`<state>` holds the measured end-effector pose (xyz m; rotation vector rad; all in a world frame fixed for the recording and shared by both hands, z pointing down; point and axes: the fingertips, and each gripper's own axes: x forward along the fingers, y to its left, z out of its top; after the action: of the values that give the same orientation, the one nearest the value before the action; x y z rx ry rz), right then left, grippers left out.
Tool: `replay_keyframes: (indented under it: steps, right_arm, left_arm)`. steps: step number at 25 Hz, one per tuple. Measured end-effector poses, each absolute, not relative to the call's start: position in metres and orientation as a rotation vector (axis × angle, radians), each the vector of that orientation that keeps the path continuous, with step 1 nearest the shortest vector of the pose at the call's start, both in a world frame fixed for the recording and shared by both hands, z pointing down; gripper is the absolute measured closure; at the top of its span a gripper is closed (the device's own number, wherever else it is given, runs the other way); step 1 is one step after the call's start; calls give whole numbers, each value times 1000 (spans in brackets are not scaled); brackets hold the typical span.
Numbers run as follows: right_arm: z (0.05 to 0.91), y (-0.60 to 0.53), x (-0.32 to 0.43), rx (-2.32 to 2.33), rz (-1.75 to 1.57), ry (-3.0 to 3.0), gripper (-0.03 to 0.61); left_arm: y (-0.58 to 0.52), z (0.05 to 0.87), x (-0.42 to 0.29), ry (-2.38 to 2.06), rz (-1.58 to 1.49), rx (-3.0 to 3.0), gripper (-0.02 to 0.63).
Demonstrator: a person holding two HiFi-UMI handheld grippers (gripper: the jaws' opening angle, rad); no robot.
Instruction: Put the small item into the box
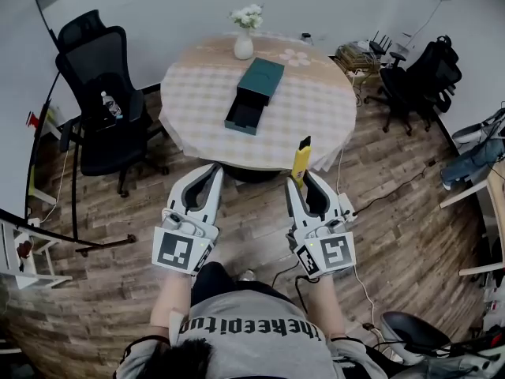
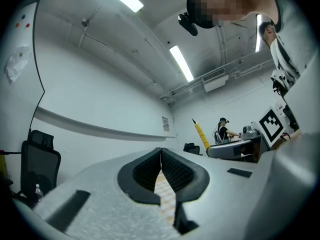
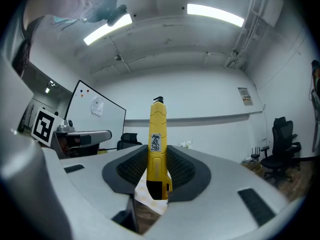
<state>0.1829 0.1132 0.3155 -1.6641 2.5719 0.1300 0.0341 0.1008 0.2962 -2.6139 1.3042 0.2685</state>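
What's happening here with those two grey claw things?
A person holds a gripper in each hand, just short of the round table. The right gripper is clamped on a yellow utility knife, which points upward. The left gripper is shut and empty. On the table a dark green box sits with its drawer open; the knife is not in it yet.

Bright, even indoor light from ceiling strip lights (image 3: 215, 13); tubes clip to white. Heavy fisheye bending at edges in all views, black vignette round both gripper views. Head view sharp, soft shadow under table (image 1: 316, 109). Gripper views: near foreground soft, yellow cutter (image 3: 157, 149) crisp.
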Motion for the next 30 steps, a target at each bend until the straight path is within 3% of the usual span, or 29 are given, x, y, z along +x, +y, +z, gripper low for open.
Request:
replay_keyframes:
  steps: [30]
  right_arm:
    - [317,-9,142,-1850,80,2422,459]
  left_arm:
    - [-45,293,-9,1135,283,-2717,597]
